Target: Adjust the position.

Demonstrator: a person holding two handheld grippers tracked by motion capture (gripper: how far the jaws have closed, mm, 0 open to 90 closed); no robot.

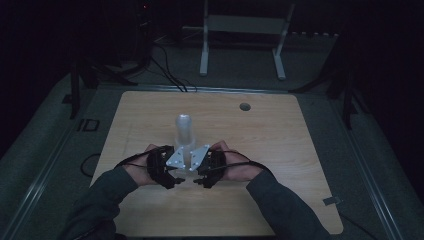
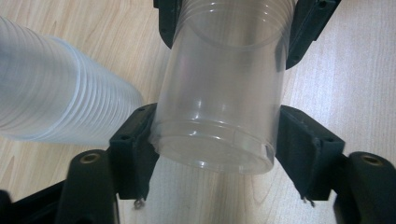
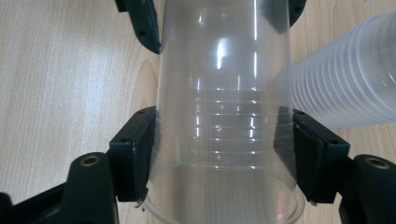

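Black jaws of the left tool (image 2: 212, 154) pinch the closed base of a clear plastic cup (image 2: 219, 93); the right tool (image 3: 224, 154) clamps it near the open rim. Light, thin-walled and slick, it will probably buckle under pressure. Grip lightly. A cup stack (image 1: 184, 131) stands behind on the tabletop (image 1: 280, 150).

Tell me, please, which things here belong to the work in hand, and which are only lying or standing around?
Part of the work:
- clear plastic cup, gripped at both ends
- left gripper, near its base
- right gripper, near its rim
- stack of cups, lying beside it

Only around:
- wooden table
- white frame on the floor beyond
- black cables
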